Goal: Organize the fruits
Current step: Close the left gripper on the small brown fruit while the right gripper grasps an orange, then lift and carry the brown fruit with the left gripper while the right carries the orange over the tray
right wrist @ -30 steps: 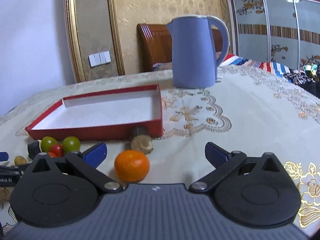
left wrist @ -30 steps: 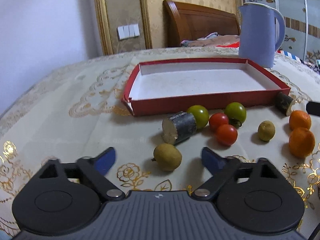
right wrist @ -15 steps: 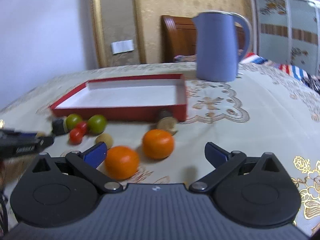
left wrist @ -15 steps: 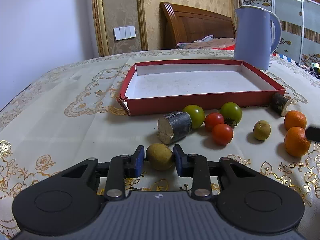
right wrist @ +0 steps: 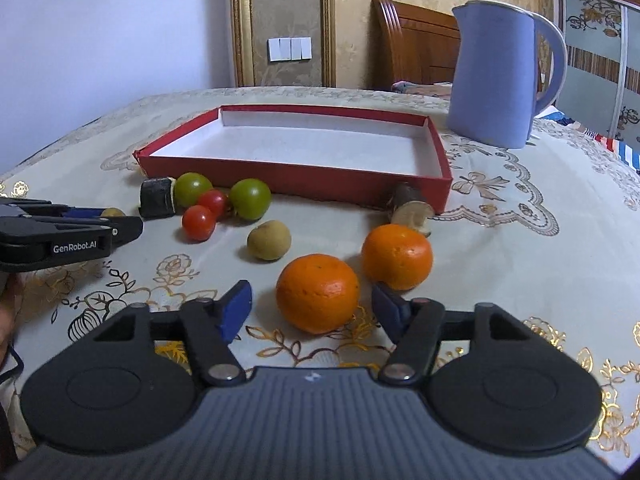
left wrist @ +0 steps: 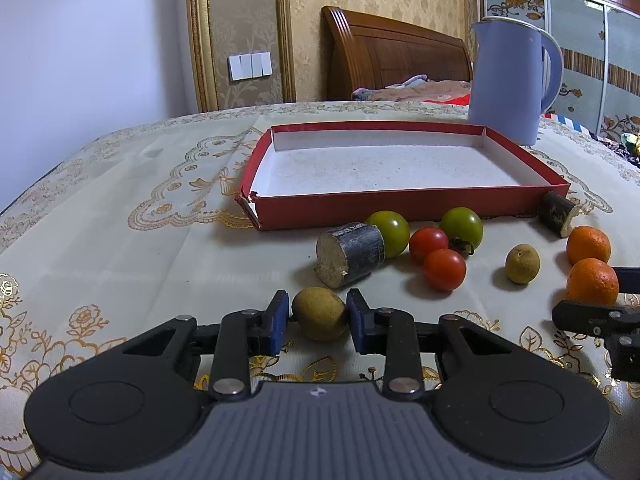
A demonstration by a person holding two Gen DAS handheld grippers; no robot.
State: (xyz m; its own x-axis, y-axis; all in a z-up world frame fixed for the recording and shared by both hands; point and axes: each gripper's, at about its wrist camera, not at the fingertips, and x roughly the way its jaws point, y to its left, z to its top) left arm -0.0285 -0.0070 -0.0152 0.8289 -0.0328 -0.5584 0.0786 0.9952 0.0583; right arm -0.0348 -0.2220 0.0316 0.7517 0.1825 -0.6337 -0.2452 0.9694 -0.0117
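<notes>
None of the fruit has reached the red box [left wrist: 400, 210] yet; its white floor is bare in both views, so the sorting is, by my reading, only at its first pick. Every piece lies on the counter [left wrist: 120, 240] in front of the box's near wall. The left gripper [left wrist: 319, 314] has its blue fingers [left wrist: 276, 322] pressed on either side of a brownish-yellow longan [left wrist: 319, 312], which seems to rest on the cloth, not lifted. The right gripper [right wrist: 316, 304] has just been closing its fingers [right wrist: 236, 306] around the nearer mandarin [right wrist: 317, 292]; the fruit sits between them, but a gap shows on each side, so nothing is gripped there. Counting from the right wrist view: two mandarins, the second [right wrist: 397, 256] just behind the first; two longans, the free one [right wrist: 269, 240] lying near the mandarins; two red cherry tomatoes [right wrist: 199, 222]; two green tomatoes [right wrist: 250, 199]; and two short dark-skinned stem pieces that look like cut sugarcane [right wrist: 158, 198], one at the left of the group, the other [right wrist: 410, 208] against the box's near right corner. That leaves ten pieces to be moved. Beyond the box stands a pale blue kettle [right wrist: 494, 76].
</notes>
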